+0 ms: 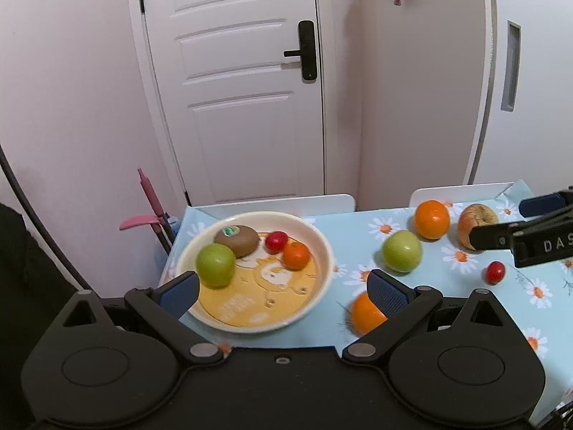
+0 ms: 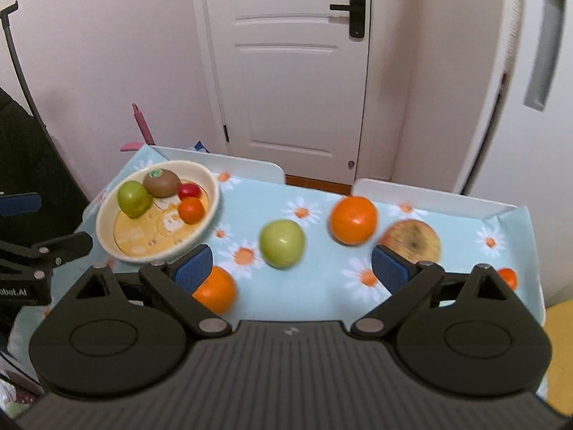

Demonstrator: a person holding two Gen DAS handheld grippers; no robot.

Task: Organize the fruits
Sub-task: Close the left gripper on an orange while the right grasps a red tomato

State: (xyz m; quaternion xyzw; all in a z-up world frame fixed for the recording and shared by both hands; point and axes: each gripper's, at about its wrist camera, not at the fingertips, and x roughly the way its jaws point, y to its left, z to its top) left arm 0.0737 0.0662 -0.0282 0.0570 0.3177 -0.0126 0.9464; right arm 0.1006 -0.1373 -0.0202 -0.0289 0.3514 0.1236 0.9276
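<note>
Between the spread fingers of the left gripper [image 1: 284, 292], seen from the left wrist, sits a cream plate [image 1: 322, 251] with a yellow cartoon centre. Its jaws stand wide and hold nothing. On the plate, just ahead of the left finger, lie a green apple [image 1: 215, 264], a kiwi [image 1: 237, 239] with a sticker touching it, a cherry tomato [image 1: 276, 242] and a small orange [image 1: 295, 255]. Partly behind the right finger rests an orange [image 1: 363, 313] on the daisy tablecloth [image 1: 358, 222]. Further ahead and to the right lie a second green apple [image 1: 401, 251], a large orange [image 1: 431, 219], a brownish apple [image 1: 478, 220] and a loose red tomato [image 1: 495, 272]. The right gripper [image 1: 501, 222] reaches in from the right edge, near the brownish apple.

From the right wrist, the right gripper [image 2: 292, 268] is also wide and empty. Just ahead of the gap between its fingers lies the green apple [image 2: 282, 243]. The large orange [image 2: 352, 219] lies ahead toward the right finger, with the brownish apple [image 2: 415, 240] just beyond that finger's tip. An orange [image 2: 216, 290] shows partly behind the left finger. The plate [image 2: 107, 229] of fruit sits ahead to the left, and the left gripper [image 2: 53, 222] enters at the left edge beside it.
</note>
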